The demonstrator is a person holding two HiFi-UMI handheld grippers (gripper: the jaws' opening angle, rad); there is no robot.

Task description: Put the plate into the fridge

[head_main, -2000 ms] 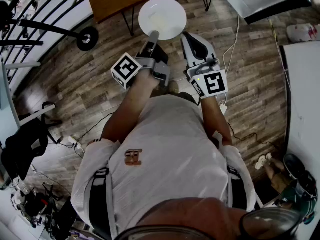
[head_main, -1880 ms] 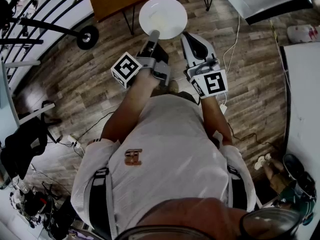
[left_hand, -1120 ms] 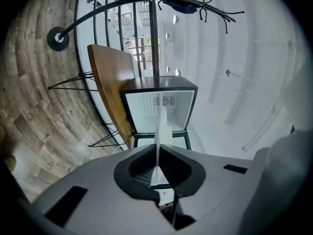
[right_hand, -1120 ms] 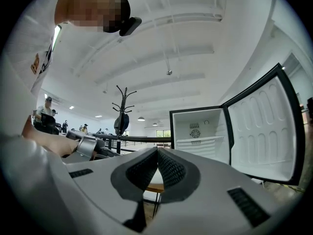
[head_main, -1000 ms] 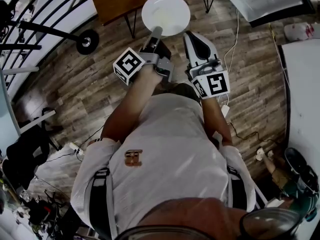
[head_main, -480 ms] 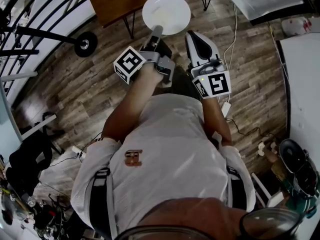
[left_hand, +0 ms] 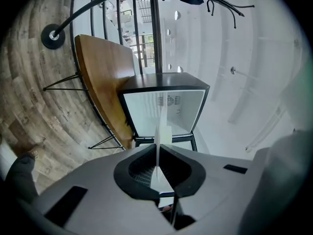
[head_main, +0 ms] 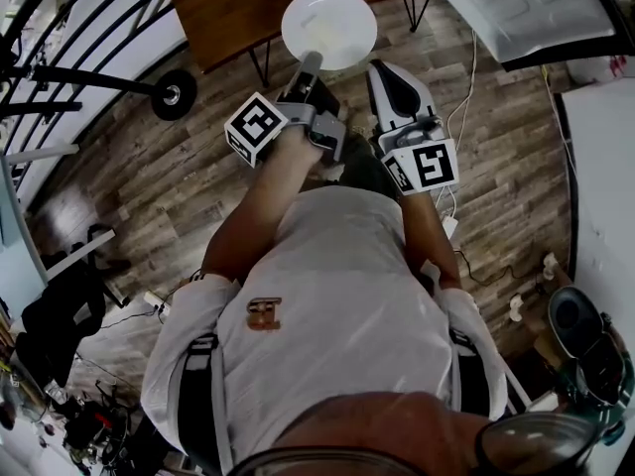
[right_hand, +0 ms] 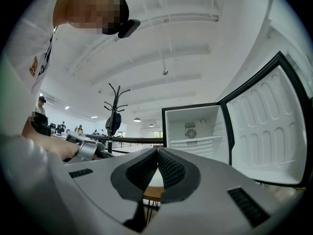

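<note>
A round white plate [head_main: 328, 26] is held out level in front of me, my left gripper [head_main: 310, 61] shut on its near rim. In the left gripper view the plate [left_hand: 160, 126] shows edge-on as a thin white line between the pads of that gripper [left_hand: 157, 153]. Straight beyond it stands the small fridge [left_hand: 164, 112] with its white inside showing. My right gripper [head_main: 377, 67] hangs just right of the plate, shut with nothing in it. In the right gripper view that gripper [right_hand: 157, 154] points at the open fridge [right_hand: 195, 129] and its swung-out door [right_hand: 266, 126].
A wooden table [head_main: 223, 3] on thin black legs stands below the plate, left of the fridge door [head_main: 526, 8]. A black railing [head_main: 89, 38] and a wheeled stand run along the left. Cables [head_main: 461, 97] lie on the plank floor at the right.
The person has stepped forward: the table and the fridge door have come further into the head view. The plate stays in my left gripper, the right gripper beside it.
</note>
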